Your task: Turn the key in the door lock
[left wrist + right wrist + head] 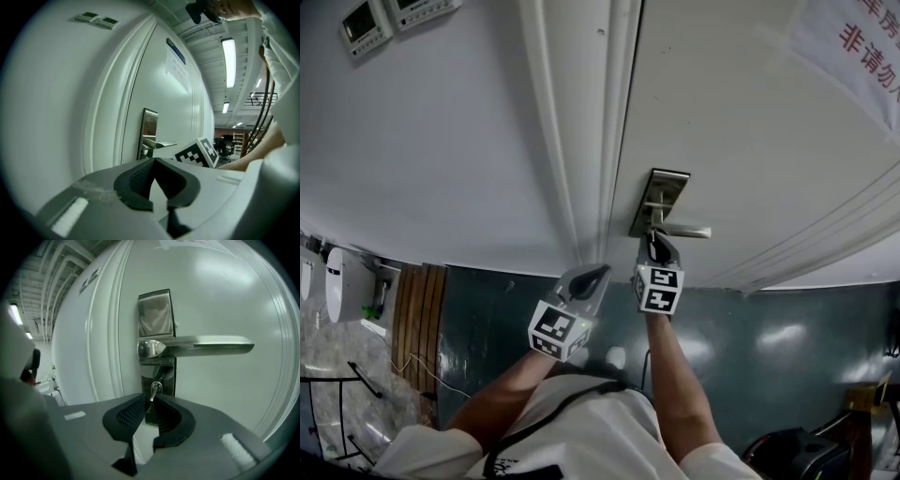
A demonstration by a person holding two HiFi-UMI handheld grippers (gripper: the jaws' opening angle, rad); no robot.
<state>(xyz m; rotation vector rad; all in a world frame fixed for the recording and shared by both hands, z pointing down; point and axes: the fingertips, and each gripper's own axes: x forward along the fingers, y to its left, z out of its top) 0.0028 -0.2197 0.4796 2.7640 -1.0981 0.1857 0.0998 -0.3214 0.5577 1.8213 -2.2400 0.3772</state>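
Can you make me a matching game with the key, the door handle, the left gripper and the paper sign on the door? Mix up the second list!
1. key
2. door handle
3. left gripper
4. sign

A. has red writing
B. jaws together, holding nothing
C. between the jaws of the right gripper
D. shiny, sticking out sideways

Pairs: 1-C, 2-D, 3-B, 4-A
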